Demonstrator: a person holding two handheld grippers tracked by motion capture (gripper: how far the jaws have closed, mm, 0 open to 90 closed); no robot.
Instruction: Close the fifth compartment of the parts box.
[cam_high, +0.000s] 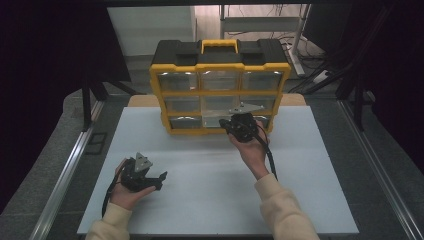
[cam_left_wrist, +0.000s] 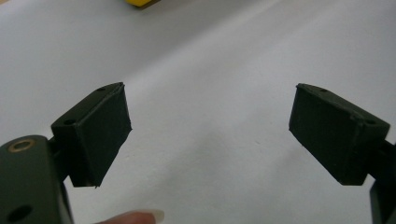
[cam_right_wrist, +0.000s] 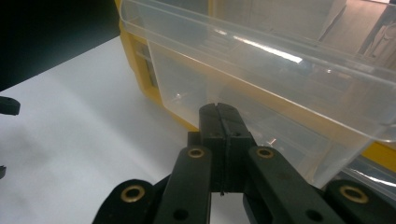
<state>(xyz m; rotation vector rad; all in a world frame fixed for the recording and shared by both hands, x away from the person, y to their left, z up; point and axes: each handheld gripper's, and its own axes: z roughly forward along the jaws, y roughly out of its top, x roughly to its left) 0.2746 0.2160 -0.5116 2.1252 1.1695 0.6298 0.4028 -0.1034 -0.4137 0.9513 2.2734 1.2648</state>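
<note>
The clear drawer (cam_right_wrist: 261, 70) is sticking out of the yellow organizer's (cam_high: 220, 92) bottom row; the right gripper (cam_right_wrist: 223, 114), jaws clenched empty against its front, is risking slipping off; the left gripper (cam_left_wrist: 210, 126) is idling, jaws released.

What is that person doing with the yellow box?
A person holds a gripper in each hand at a white table. The right gripper, jaws shut, is at a clear drawer sticking out of the bottom row of the yellow organizer box. Whether it grips the drawer's front is hard to tell. The left gripper rests open over the table, holding nothing.
</note>
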